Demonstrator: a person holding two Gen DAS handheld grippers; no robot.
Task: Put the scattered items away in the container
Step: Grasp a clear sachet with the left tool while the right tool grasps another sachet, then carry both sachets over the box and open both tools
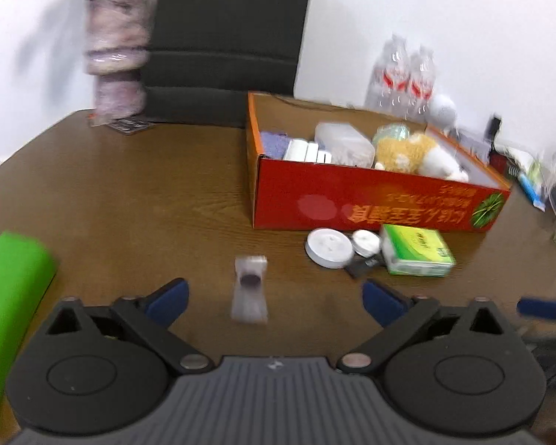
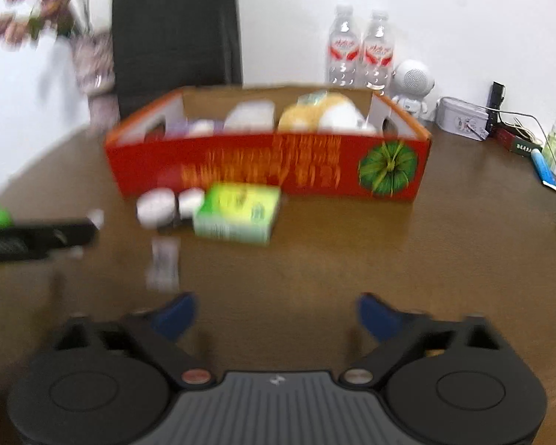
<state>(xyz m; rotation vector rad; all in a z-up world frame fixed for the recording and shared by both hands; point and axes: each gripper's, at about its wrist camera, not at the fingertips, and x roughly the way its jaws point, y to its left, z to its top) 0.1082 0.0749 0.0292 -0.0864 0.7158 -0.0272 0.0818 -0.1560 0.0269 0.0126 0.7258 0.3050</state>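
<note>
Left wrist: red box [image 1: 352, 200], plush toy [image 1: 415, 152] inside

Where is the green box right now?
In the left wrist view, the green box lies on the table, just in front of the red container, with two white round lids right beside it.

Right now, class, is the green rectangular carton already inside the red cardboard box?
No, the green rectangular carton lies on the brown wooden table, outside the red cardboard box.
</note>
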